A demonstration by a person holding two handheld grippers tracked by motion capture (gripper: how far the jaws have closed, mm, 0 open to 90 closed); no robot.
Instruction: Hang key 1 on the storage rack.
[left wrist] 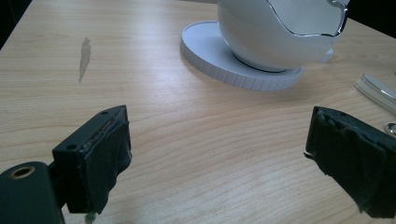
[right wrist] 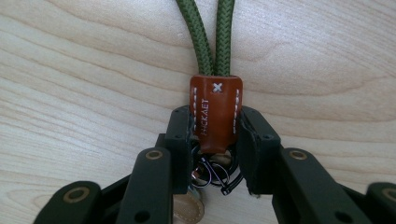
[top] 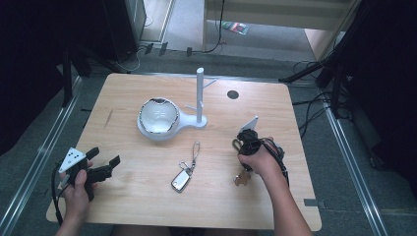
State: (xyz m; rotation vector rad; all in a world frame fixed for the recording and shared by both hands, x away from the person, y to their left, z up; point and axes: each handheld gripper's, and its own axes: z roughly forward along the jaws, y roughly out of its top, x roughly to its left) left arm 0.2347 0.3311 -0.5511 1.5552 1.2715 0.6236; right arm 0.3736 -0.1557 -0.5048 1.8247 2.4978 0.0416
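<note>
At four o'clock on the table (top: 128,93), the right gripper (right wrist: 215,135) is clamping a brown leather tab (right wrist: 215,112) with green cord (right wrist: 212,32). At eight o'clock, the left gripper (left wrist: 217,154) is hovering with jaws wide apart, facing the white bowl (left wrist: 280,32). A key fob (top: 182,179) is lying at six o'clock.

From my remote seat the tabletop (top: 147,187) was evenly and brightly lit from overhead, while the floor around it fell into deep darkness at both sides. Shadows were soft and short; the white bowl (top: 158,117) threw only a faint one onto its base. A thin bright glare ran along the bowl's (left wrist: 280,32) rim in the left gripper view, where my near tongs (left wrist: 219,158) looked slightly soft. The right gripper view was sharp on the leather tab (right wrist: 215,112).
</note>
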